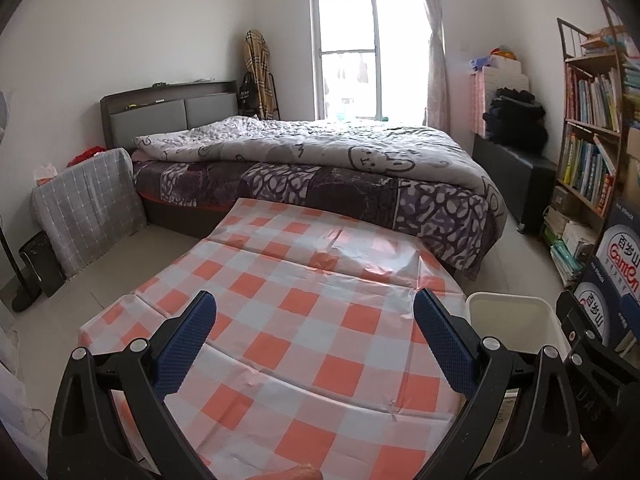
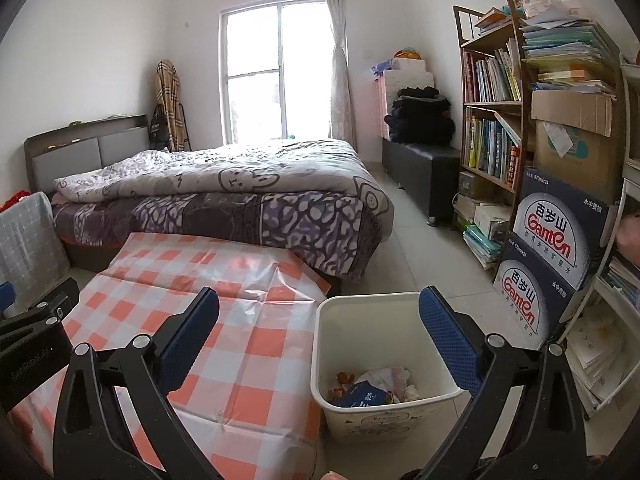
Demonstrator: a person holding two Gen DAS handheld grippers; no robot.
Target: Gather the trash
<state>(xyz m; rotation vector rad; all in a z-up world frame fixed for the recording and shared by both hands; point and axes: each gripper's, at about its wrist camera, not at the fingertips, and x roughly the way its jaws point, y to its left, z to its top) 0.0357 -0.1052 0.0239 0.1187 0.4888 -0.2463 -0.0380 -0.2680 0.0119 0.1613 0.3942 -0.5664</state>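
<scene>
Trash [image 2: 374, 390] is lying at the bottom of the white bin [image 2: 340, 412], at 5 o'clock from the tabletop [image 2: 248, 360]: crumpled paper, wrappers and a dark blue carton, likely light and soft, the carton stiffer and best pinched across its edges. The left gripper [image 1: 314, 328] and right gripper [image 2: 318, 322] are both hovering spread wide, holding nothing. A slick checkered plastic cloth is covering the tabletop; a bed [image 2: 240, 188] is standing at 12 o'clock, a bookshelf [image 2: 492, 120] at 2.

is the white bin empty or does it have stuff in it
Not empty: the white trash bin holds a dark blue carton and crumpled scraps at the bottom, well below its rim.
</scene>
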